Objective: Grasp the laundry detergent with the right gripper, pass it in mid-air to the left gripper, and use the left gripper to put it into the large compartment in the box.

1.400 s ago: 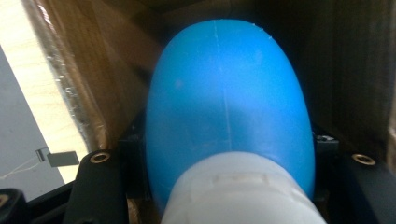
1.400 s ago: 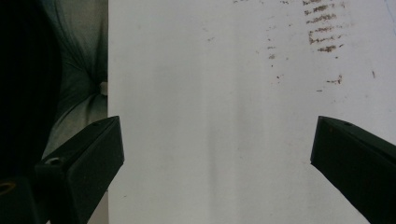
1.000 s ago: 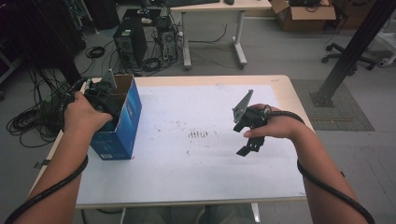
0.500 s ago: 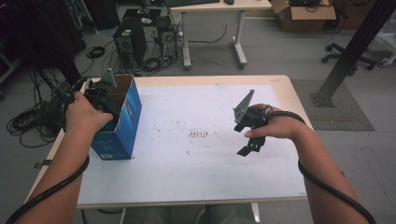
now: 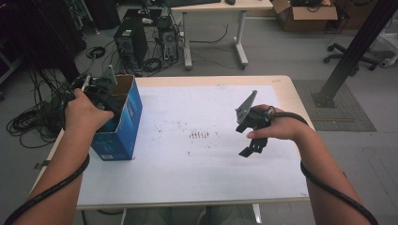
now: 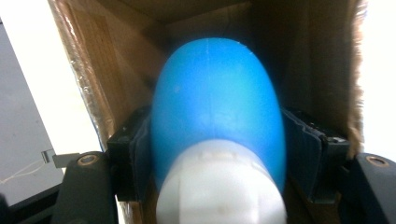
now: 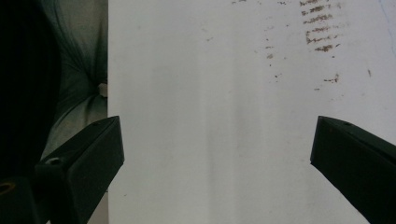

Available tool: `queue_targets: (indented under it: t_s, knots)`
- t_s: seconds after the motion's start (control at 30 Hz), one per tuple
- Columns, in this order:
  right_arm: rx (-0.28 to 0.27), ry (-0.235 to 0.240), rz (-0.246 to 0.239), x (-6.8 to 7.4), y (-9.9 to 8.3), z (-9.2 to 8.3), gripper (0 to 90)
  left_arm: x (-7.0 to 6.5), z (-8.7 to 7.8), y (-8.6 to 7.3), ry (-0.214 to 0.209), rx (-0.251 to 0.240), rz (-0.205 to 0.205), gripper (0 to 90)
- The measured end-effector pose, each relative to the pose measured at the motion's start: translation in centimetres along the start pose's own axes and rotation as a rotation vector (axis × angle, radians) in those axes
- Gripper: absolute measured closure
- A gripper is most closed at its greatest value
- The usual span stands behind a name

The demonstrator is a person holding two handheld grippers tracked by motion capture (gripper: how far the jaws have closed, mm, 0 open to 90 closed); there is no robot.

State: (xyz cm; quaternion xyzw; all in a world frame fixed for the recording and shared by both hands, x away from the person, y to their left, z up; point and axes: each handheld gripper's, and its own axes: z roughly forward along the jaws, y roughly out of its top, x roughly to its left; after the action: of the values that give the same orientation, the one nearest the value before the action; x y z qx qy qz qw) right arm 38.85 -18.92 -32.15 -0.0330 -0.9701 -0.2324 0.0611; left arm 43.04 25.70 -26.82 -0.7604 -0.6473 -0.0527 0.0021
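Left gripper view: smooth rounded blue bottle (image 6: 212, 107), cardboard box (image 6: 121, 56).

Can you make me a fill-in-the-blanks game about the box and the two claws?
1. The left claw is shut on a ____ bottle with a white cap.
2. That bottle is inside the open ____.
3. The right claw is ____, with nothing between its jaws.
4. It hangs over the white ____.

Missing words: blue; box; open; table
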Motion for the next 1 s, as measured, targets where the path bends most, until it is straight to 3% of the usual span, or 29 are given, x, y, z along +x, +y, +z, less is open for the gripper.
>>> queue_targets:
  t_s: [0.17,0.37,1.0]
  knots:
    - [-0.004,-0.005,0.002,0.1,0.1,-0.2,2.7,-0.2,-0.9,-0.1,0.017,-0.005,0.005,30.3]
    - [-0.013,-0.015,-0.009,0.2,0.3,-0.3,2.7,-0.3,-2.0,-0.2,0.007,-0.015,0.005,27.0]
    - [-0.016,-0.017,-0.01,0.3,0.4,-0.6,2.7,-0.3,-3.8,-0.3,0.01,-0.026,0.025,18.0]
